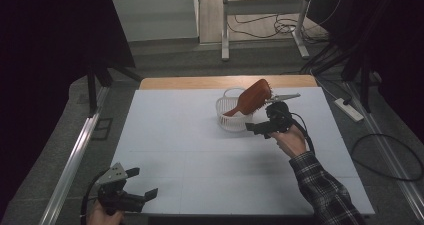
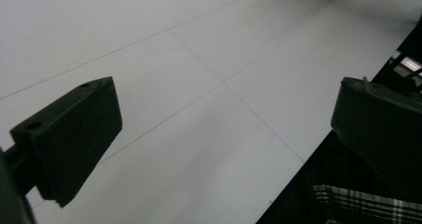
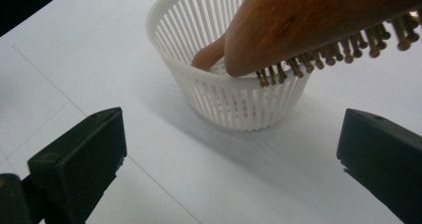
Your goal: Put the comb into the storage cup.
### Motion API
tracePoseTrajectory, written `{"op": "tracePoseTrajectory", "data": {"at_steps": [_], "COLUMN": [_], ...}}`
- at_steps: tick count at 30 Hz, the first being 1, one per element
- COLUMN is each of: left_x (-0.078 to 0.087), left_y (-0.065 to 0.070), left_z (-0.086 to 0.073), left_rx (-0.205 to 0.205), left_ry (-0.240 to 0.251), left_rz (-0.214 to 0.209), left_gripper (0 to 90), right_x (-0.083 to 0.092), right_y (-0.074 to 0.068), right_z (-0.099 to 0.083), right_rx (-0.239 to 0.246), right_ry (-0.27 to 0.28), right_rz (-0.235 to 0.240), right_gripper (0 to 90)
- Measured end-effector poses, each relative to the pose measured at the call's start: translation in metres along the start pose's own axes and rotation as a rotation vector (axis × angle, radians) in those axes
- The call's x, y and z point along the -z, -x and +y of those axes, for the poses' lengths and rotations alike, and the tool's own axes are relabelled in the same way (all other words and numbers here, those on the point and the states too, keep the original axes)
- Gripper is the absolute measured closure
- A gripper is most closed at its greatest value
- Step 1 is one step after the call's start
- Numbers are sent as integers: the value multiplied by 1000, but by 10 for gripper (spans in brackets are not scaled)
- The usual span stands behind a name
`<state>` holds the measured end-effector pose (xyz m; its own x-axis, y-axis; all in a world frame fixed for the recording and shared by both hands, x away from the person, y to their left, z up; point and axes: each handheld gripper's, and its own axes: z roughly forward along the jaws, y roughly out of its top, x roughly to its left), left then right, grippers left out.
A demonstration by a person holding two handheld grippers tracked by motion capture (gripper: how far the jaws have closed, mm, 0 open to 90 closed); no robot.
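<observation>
A wooden hairbrush is seen propped handle-down in the white basket on the table, with the right gripper held spread just beside it and the left gripper spread near the table's front edge.

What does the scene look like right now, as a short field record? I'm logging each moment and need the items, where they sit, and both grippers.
surface: white table
basket: white slotted basket, upright on the table
brush: wooden hairbrush, handle end down inside the basket, head leaning out over the rim, bristles facing down
right gripper: right gripper, jaws open, empty, just short of the basket
left gripper: left gripper, jaws open, empty, over bare table near the front edge
</observation>
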<state>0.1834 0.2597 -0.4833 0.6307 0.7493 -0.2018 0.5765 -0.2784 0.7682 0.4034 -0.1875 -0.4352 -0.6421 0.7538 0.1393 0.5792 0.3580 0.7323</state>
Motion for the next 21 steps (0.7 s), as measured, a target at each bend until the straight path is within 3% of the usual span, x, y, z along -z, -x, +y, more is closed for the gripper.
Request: {"op": "tracePoseTrajectory", "data": {"at_steps": [21], "left_x": [5], "left_y": [0], "left_z": [-2], "left_rx": [9], "left_ry": [12], "left_rz": [11], "left_gripper": [0], "right_x": [18], "right_y": [-7], "right_z": [-11], "right_rx": [35], "right_ry": [-5], "right_rz": [23], "right_gripper": [0]}}
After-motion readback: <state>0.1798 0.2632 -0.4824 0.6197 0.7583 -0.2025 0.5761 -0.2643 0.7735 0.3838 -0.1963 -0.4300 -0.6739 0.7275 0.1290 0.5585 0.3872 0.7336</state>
